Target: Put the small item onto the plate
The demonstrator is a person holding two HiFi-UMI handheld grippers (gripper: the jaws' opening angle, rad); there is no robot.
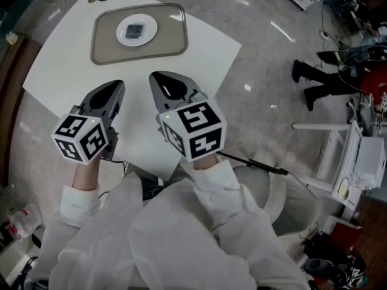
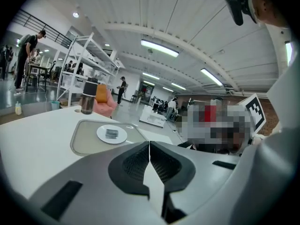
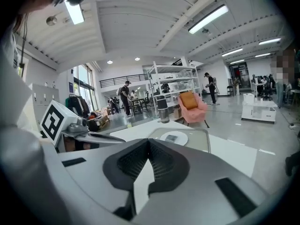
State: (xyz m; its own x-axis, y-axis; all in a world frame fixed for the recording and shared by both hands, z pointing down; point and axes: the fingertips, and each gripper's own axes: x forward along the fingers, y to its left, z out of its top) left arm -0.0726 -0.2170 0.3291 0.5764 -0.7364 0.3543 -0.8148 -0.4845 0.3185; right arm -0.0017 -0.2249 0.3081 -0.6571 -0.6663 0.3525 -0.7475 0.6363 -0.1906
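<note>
the left gripper hangs over the near part of the white table, jaws pressed together on nothing. the small item lies on the plate inside the tray, well ahead of both tools. the right gripper, just beside the left, is likewise closed and empty. both point forward, tilted slightly down, held close to the body.

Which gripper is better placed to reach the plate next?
Right, narrowly: the right gripper sits nearer the plate than the left gripper. Both are shut and empty; the item already lies there.
</note>
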